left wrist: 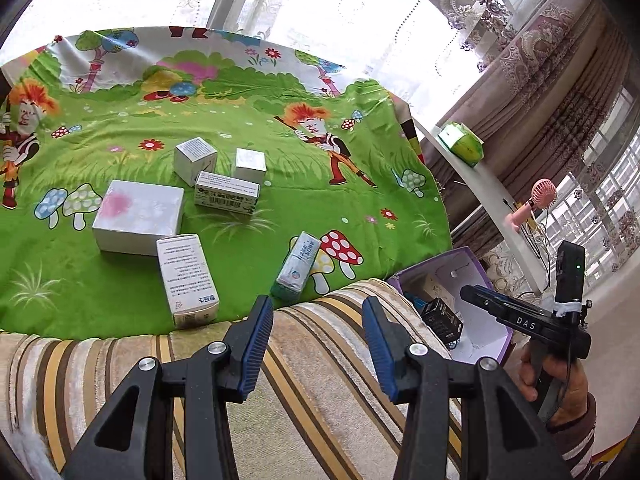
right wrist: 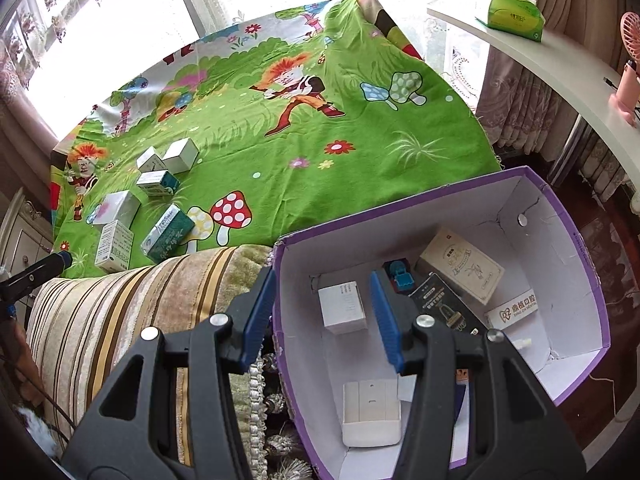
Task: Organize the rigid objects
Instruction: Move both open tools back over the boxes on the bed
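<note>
The left hand-held gripper [left wrist: 318, 344] hangs released, its blue pads spread with nothing between them, over the striped cushion [left wrist: 312, 384] at the near edge. Just beyond its tips, on the green cartoon cloth [left wrist: 248, 128] covering the surface, lie a tall white box with printed text [left wrist: 187, 280] ahead and to the left, and a slim teal-ended carton [left wrist: 298, 266] almost straight ahead, tilted. Farther back sit a large silver box with a pink blotch [left wrist: 138, 216], a flat barcode carton [left wrist: 227, 194], and two small silver cubes [left wrist: 195, 159] behind it. The right hand-held gripper [right wrist: 324, 316] is likewise released and empty, held above the open purple box [right wrist: 584, 280], which stands beside the cushion. Between its pads a small white box [right wrist: 343, 307] rests on the box floor; a pale tray-like piece [right wrist: 371, 412] lies nearer, and a blue toy [right wrist: 399, 276], a black carton [right wrist: 444, 304] and a cream carton [right wrist: 462, 270] lie farther in. Beyond, a curved white shelf [right wrist: 560, 68] carries a green tissue pack [right wrist: 514, 14] and a pink fan [right wrist: 630, 60].
</note>
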Available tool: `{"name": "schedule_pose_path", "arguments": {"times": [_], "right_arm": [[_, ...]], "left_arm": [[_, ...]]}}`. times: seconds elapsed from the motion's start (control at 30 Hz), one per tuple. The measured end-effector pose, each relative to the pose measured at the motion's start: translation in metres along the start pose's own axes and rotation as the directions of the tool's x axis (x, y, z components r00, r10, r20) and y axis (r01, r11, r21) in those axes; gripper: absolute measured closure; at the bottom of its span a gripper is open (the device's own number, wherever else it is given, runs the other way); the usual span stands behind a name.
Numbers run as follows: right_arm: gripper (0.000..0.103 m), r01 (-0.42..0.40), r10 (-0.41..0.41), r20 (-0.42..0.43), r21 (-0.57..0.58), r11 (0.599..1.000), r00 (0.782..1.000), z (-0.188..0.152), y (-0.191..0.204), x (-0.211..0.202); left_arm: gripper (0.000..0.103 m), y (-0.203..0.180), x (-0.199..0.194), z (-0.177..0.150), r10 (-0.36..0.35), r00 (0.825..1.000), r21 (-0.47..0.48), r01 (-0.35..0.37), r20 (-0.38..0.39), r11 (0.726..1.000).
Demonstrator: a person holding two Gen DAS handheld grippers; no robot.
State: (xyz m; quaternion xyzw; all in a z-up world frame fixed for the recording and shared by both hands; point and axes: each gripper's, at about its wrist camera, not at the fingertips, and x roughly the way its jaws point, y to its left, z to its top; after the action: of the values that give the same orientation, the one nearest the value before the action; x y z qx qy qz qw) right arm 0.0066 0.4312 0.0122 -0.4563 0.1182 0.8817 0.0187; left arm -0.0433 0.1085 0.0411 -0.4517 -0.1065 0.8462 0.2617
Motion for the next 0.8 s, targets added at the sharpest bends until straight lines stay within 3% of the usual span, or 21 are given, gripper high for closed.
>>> {"name": "schedule_pose_path", "arguments": {"times": [0.27,0.4,0.8], "right_arm": [[0.045,-0.046,0.044,-0.035,-0.055,0.997,0.998,0.003,0.04,0.014],[0.042,-0.071,0.066,-0.057,-0.087,0.994,0.996,0.005,0.061,0.023],[0.035,-0.092,0.077,-0.108,-0.149,0.985,0.991,0.016,0.121,0.054]], "left_arm": [[0.055,0.026,0.001,0.005,0.084,0.996,-0.052,-0.085,-0.016,0.995],[0.044,0.035,0.005,0.009,0.13,0.991,-0.066,-0.132,-0.031,0.989],[0.041,0.059,0.032,0.021,0.245,0.961,-0.113,-0.26,-0.131,0.959]]}}
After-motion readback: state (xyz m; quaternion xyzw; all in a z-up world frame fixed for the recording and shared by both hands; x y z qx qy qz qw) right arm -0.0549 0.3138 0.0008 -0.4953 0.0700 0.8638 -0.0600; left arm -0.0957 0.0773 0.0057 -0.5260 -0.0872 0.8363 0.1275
